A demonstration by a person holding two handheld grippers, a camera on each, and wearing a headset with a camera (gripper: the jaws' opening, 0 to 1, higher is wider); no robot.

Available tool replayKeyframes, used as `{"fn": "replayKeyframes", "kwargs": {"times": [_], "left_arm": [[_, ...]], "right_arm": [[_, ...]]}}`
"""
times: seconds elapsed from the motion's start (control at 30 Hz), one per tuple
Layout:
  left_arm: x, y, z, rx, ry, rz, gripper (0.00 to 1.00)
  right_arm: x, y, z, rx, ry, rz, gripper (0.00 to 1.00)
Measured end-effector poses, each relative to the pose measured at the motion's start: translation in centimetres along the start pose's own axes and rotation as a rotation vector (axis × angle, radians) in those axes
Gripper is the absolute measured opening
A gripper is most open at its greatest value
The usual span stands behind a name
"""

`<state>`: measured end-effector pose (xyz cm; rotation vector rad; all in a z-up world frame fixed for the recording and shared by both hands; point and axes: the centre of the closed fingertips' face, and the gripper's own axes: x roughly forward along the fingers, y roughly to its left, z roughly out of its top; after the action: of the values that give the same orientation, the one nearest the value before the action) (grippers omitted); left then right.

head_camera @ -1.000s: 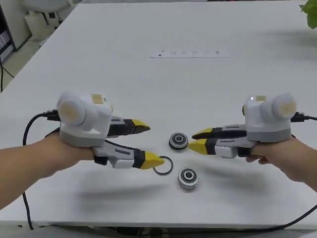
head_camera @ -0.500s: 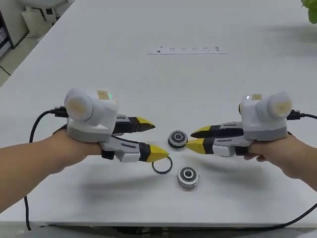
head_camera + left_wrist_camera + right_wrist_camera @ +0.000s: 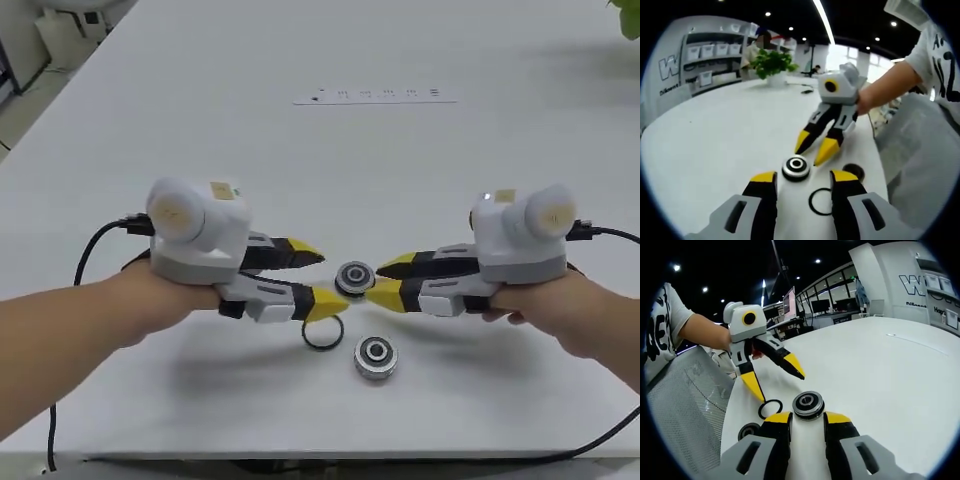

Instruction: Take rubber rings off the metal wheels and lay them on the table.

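- On the table, btwn both grippers: metal wheel, dark rubber ring prob. still on it.
- Loose ring and 2nd wheel lie near.
- Left gripper: jaws wide, empty. Right gripper: jaws narrow, empty.
- Ring prob. soft, stretchy, light; wheel hard. Pinch ring's edge.
- Wall sign starts w/ "W"; rest too small.

Ring on table, left of nearer wheel

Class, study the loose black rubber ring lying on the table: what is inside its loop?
Only bare white table shows inside the rubber ring; nothing sits in it. In the head view, the left tool's yellow tip covers the ring's far edge.
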<state>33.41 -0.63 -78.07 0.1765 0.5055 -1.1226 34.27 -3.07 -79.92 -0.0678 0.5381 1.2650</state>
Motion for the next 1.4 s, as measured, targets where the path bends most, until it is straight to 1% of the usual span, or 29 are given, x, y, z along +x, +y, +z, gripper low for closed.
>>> {"fn": "replayKeyframes", "kwargs": {"times": [0.13,0.33,0.5,0.67,0.73,0.77,0.8,0.83,0.93,0.97,1.03,1.07,1.2,1.3,1.4], "left_arm": [[0.5,0.2,0.1,0.001,0.002,0.001,0.39],[1.1,0.7,0.3,0.004,0.004,0.002,0.34],[1.7,0.6,0.2,0.008,0.015,0.0,0.27],[2.2,0.2,0.2,0.027,0.027,-0.003,0.25],[2.5,0.4,0.1,0.04,0.042,0.005,0.24],[2.6,0.6,0.2,0.06,0.036,0.012,0.22],[2.6,0.6,0.1,0.045,0.043,0.016,0.21],[2.6,0.8,0.2,0.045,0.043,0.025,0.19],[2.6,1.0,0.1,0.06,0.048,0.044,0.15],[2.6,0.8,0.1,0.07,0.052,0.045,0.15],[2.7,0.9,0.1,0.114,0.064,0.054,0.15],[2.7,0.8,0.0,0.122,0.068,0.056,0.15],[2.8,0.7,0.1,0.117,0.071,0.063,0.14],[2.7,0.9,0.1,0.108,0.069,0.071,0.14],[2.7,0.9,0.1,0.1,0.066,0.076,0.14]], "right_arm": [[-0.1,-0.2,-0.2,0.0,0.006,0.0,0.22],[-0.1,-0.2,0.0,0.001,0.003,0.0,0.22],[0.0,-0.1,-0.1,0.002,0.002,0.001,0.22],[0.1,0.0,0.0,0.001,0.0,0.001,0.22],[0.0,0.0,0.0,0.001,-0.001,0.0,0.22],[0.0,0.0,0.1,0.0,-0.001,-0.003,0.22],[0.0,0.0,0.1,0.001,-0.001,-0.003,0.22],[0.0,0.0,0.1,0.002,-0.001,-0.003,0.22],[-0.1,0.0,0.0,0.001,0.001,-0.005,0.22],[-0.1,0.1,0.0,0.001,0.001,-0.006,0.22],[0.0,0.1,-0.1,0.002,0.002,-0.009,0.22],[0.0,0.1,-0.1,0.002,0.003,-0.013,0.21],[0.2,-0.2,-0.1,0.001,0.002,-0.025,0.22],[0.5,-0.1,0.0,-0.004,-0.003,-0.027,0.22],[0.8,-0.1,0.1,-0.022,-0.005,-0.038,0.25]]}}
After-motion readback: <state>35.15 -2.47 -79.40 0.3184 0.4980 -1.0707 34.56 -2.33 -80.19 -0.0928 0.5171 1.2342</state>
